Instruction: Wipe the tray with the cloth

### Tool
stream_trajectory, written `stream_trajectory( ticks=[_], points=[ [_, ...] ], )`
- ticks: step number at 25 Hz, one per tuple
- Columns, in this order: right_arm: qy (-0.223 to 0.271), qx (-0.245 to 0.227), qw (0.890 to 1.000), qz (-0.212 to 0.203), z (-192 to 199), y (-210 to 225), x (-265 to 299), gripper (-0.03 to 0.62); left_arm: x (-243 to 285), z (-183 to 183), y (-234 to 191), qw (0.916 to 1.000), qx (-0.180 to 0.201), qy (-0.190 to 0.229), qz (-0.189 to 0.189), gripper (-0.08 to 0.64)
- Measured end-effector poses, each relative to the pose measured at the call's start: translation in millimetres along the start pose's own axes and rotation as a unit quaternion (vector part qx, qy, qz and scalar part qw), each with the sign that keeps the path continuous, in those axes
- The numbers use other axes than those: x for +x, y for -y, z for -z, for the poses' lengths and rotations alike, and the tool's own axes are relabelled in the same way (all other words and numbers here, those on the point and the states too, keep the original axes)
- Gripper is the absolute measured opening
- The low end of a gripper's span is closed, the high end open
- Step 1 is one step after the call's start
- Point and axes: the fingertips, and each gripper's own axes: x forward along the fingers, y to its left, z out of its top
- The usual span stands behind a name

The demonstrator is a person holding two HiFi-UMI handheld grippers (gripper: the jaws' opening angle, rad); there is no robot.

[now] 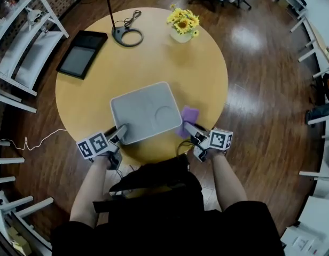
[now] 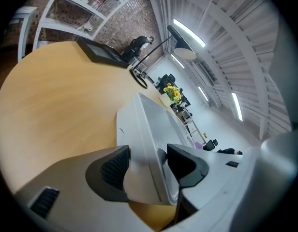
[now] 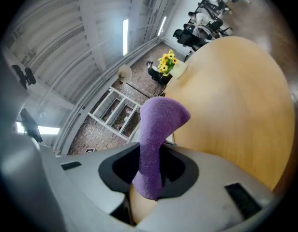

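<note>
In the head view, the grey tray [image 1: 146, 111] lies on the round table [image 1: 196, 79], close to the person's side. The left gripper [image 1: 120, 131] is at the tray's near left corner. The right gripper [image 1: 188, 127] is just beside the tray's right edge, and it carries the purple cloth [image 1: 189, 113]. A tablet [image 1: 81, 54] and some flowers [image 1: 182, 21] stand well apart, on the far side.

In the left gripper view, the jaws stand wide apart, with the tray's rim [image 2: 149, 129] between them. A thin dark gap shows at the right pad, so the rim seems not clamped yet.

In the right gripper view, the jaws are closed on the cloth [image 3: 156, 134]. It stands up out of them as a narrow folded strip, and the table is behind it.

The wiping seems not begun: the cloth is beside the tray and not on its surface. To do the step well, the left gripper should first close firmly on the rim (a light tray will slide under a wiping stroke). Then the right gripper should tilt down, so that the free end of the cloth lies flat on the tray floor. Long overlapping strokes from the far side to the near side would cover the surface. The pressure should be moderate, because the cloth is held only by a small fold and a hard drag could pull it out.
</note>
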Motion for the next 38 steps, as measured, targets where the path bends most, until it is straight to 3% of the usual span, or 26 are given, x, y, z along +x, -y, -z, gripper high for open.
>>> stream_trajectory(
  ticks=[3,6,9,12,15,20,24,30,33,38],
  points=[
    [0.046,0.031,0.998,0.025,14.8,0.1,-5.8,0.089,-6.7,-32.7,4.0,0.9976,0.041,0.054,0.015,0.250],
    [0.076,0.050,0.994,0.058,27.3,1.4,-13.0,0.090,-0.7,-75.5,5.2,0.9872,0.124,0.099,0.012,0.271],
    [0.105,0.076,0.989,0.076,32.4,-1.7,-15.8,0.089,31.2,-100.8,9.6,0.9739,0.212,0.079,0.018,0.276],
    [0.116,0.087,0.986,0.077,43.6,-11.6,-10.9,0.089,64.3,-101.1,16.8,0.9658,0.255,0.028,0.040,0.288],
    [0.108,0.047,0.989,0.089,50.0,-20.1,-2.3,0.091,82.7,-87.3,21.6,0.9641,0.257,-0.016,0.066,0.288],
    [0.066,-0.060,0.984,0.155,50.7,-14.4,6.1,0.092,84.2,-82.7,20.1,0.9651,0.250,-0.022,0.074,0.301],
    [0.029,-0.126,0.975,0.180,47.3,-7.3,2.7,0.092,79.9,-73.0,28.5,0.9545,0.287,-0.036,0.072,0.301],
    [0.015,-0.158,0.963,0.220,18.1,12.2,1.5,0.092,55.4,-43.5,33.5,0.9420,0.317,-0.073,0.083,0.295],
    [-0.003,-0.177,0.956,0.234,-0.8,21.6,6.7,0.091,40.1,-29.7,33.7,0.9456,0.306,-0.074,0.082,0.298],
    [-0.021,-0.200,0.951,0.234,-35.0,32.0,27.7,0.089,19.0,-18.0,32.6,0.9653,0.242,-0.053,0.082,0.298]
  ],
)
